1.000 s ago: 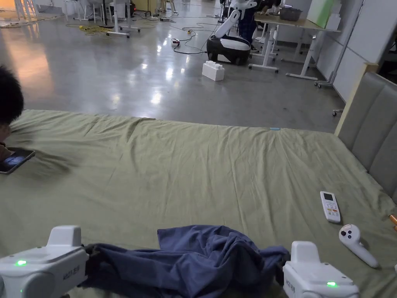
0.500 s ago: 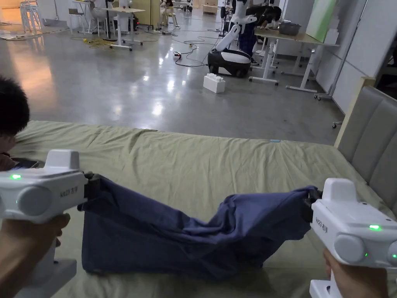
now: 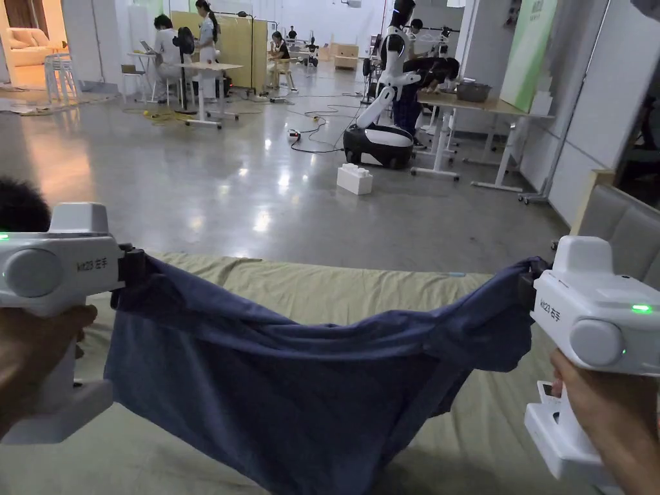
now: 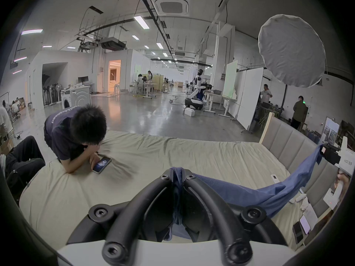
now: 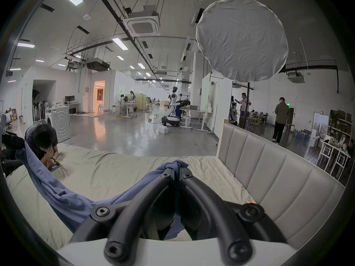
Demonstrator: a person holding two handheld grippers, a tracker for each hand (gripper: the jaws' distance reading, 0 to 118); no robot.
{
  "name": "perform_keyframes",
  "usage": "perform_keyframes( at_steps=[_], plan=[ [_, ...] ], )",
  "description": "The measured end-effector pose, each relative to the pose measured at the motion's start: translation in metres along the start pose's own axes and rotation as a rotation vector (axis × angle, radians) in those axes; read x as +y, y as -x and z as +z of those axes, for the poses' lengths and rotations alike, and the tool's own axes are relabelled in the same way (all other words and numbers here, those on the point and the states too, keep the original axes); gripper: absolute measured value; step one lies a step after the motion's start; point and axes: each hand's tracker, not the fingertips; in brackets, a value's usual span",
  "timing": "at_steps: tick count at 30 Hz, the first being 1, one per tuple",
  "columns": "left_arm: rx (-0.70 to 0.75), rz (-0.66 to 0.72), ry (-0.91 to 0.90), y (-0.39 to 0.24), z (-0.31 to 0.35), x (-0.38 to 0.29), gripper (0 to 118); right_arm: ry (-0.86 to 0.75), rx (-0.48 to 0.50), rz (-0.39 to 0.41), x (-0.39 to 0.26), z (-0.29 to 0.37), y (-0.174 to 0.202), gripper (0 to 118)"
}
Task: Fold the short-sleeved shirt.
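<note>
Left gripper [image 4: 177, 176] and right gripper [image 5: 176, 167], jaws clamped on opposite edges of dark blue cotton short-sleeved shirt [image 3: 309, 380]. Shirt hangs spread above olive-green bed sheet [image 3: 361, 293], likely to flatten before folding.

A wide bed [image 3: 309, 290] carries everything here, covered with a creased olive-green sheet [image 4: 201, 158]. A padded grey headboard [image 5: 278, 166] stands along its right side. At the far left corner a person [image 4: 76, 134] leans on the sheet with both forearms, and a phone [image 4: 101, 164] lies flat on the sheet just under that person's hand. Near the headboard a white remote control [image 4: 275, 178] lies on the sheet. Closer in along the same side lie a few small flat items [image 4: 305, 220], among them what look like phones and papers, too small to tell apart.
</note>
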Motion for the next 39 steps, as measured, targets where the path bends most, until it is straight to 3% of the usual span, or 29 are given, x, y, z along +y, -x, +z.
perform_keyframes(
  at_steps=[26,33,39],
  plan=[
    [0.019,0.029,-0.142,-0.012,-0.036,0.144,7,-0.211,-0.064,0.082,0.158,-0.065,0.023,4],
    [0.026,0.024,-0.128,-0.002,-0.038,0.131,7,-0.242,-0.068,0.128,0.158,-0.052,0.03,4],
    [0.021,0.051,-0.058,0.009,-0.036,0.07,7,-0.176,-0.044,0.147,0.102,-0.037,0.038,4]
  ],
)
